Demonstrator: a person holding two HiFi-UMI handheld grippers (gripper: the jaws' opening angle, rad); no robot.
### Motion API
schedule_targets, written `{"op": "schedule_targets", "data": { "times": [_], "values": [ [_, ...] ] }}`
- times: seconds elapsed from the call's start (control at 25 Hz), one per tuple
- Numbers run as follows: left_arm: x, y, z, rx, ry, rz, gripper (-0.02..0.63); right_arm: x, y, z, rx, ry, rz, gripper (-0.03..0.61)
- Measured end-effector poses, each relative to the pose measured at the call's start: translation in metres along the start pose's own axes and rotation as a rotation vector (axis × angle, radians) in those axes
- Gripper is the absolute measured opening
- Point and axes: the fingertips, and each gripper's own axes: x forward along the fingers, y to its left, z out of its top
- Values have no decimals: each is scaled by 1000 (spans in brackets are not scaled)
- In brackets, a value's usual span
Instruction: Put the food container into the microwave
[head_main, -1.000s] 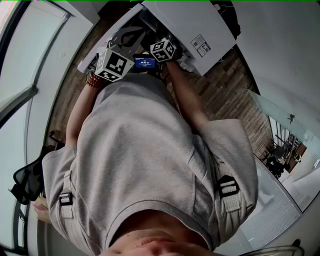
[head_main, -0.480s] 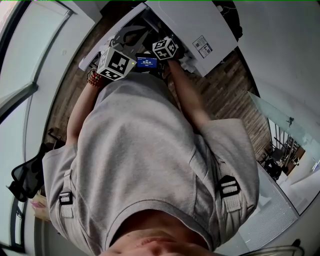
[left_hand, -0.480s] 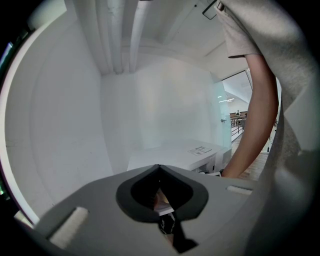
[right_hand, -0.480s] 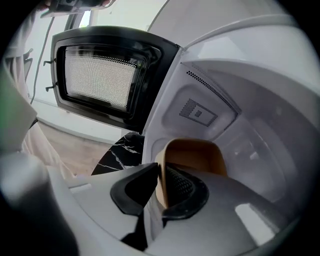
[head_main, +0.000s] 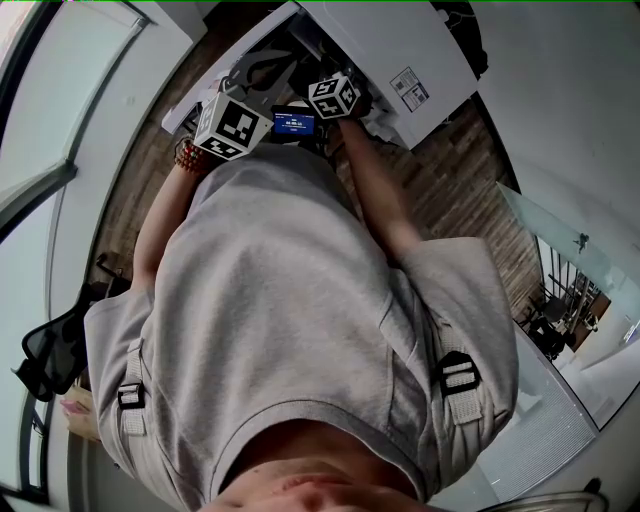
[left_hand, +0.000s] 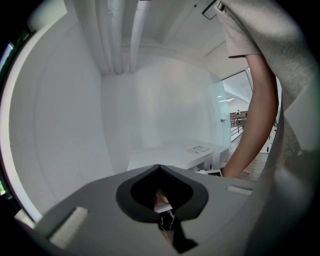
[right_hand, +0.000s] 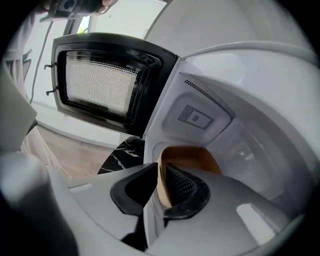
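Note:
A tan food container (right_hand: 192, 159) is pinched by its rim in my right gripper (right_hand: 159, 181), which is shut on it. The container sits at the mouth of the white microwave (right_hand: 250, 100), whose dark mesh-windowed door (right_hand: 100, 85) hangs open to the left. In the head view the microwave (head_main: 385, 45) lies at the top, with both grippers' marker cubes in front of it. My left gripper (left_hand: 161, 202) is shut with nothing in it and points past the person's forearm (left_hand: 252, 125) toward a white wall.
Black marbled counter (right_hand: 120, 152) shows below the open door. A small lit blue screen (head_main: 293, 122) sits between the two marker cubes. Wood floor (head_main: 450, 190) runs to the right of the microwave. The person's grey shirt (head_main: 290, 330) fills most of the head view.
Both marker cubes have shifted slightly up toward the microwave in the head view. Nothing was let go or picked up.

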Motion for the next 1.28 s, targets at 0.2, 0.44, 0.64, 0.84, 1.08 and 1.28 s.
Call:
{"op": "schedule_targets", "data": {
  "times": [0.2,0.44,0.64,0.84,1.08,1.28],
  "values": [
    [-7,-4,-1,5,-4,-11,-17,-7,4,3,7,-7,-6,57],
    [-16,-8,3,12,-18,-15,-17,-17,10,3,14,-7,-8,51],
    [-28,-11,1,14,-19,-19,-17,-24,19,4,16,-8,-15,48],
    [-41,-14,-1,14,-23,-22,-17,-32,32,5,22,-5,-14,46],
    [-55,-14,-5,15,-26,-24,-17,-36,49,6,24,4,-6,43],
    [-68,-16,-9,8,-28,-29,-17,-41,63,9,26,11,1,40]
  ]
}}
